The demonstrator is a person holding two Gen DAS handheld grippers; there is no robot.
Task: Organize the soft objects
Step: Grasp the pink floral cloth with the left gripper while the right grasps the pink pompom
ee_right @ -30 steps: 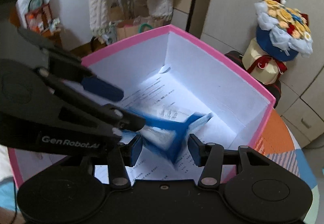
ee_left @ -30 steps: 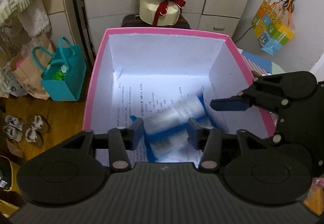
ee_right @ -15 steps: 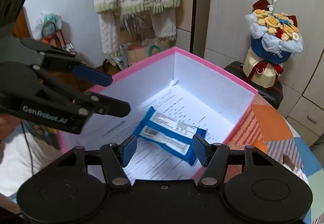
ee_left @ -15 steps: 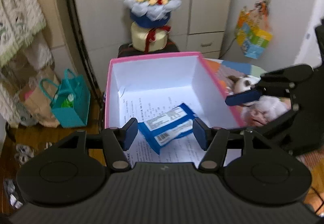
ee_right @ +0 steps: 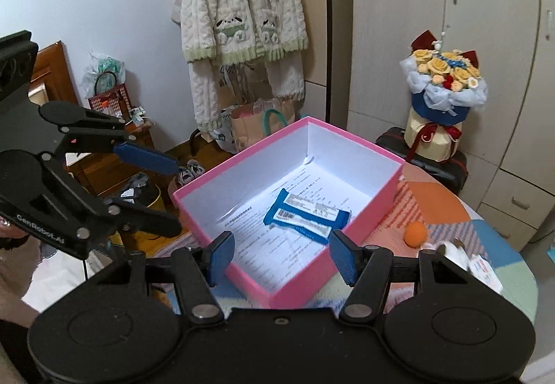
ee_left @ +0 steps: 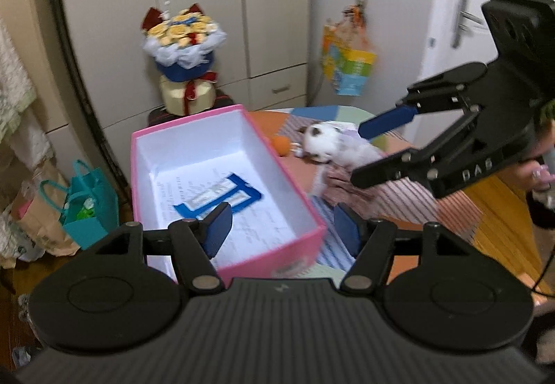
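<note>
A pink box (ee_left: 277, 155) (ee_right: 364, 221) with white walls stands on the round table. A blue soft packet (ee_left: 222, 196) (ee_right: 307, 215) lies flat on printed paper inside it. My left gripper (ee_left: 282, 228) is open and empty, above the box's near edge. My right gripper (ee_right: 282, 254) is open and empty, above the box's near corner; it also shows at the right of the left wrist view (ee_left: 388, 144). A white plush toy (ee_left: 333, 144) (ee_right: 454, 252) lies on the table right of the box. A small orange ball (ee_left: 280, 144) (ee_right: 415, 234) lies beside it.
The table has a patchwork cloth (ee_right: 485, 238). A flower bouquet (ee_left: 184, 58) (ee_right: 444, 89) stands on a dark case behind the box. A teal bag (ee_left: 86, 207) and paper bags sit on the floor at left. Wardrobes (ee_left: 194, 2) stand behind.
The blue packet was let go and now lies in the box. Both grippers opened and drew back and up from the box.
</note>
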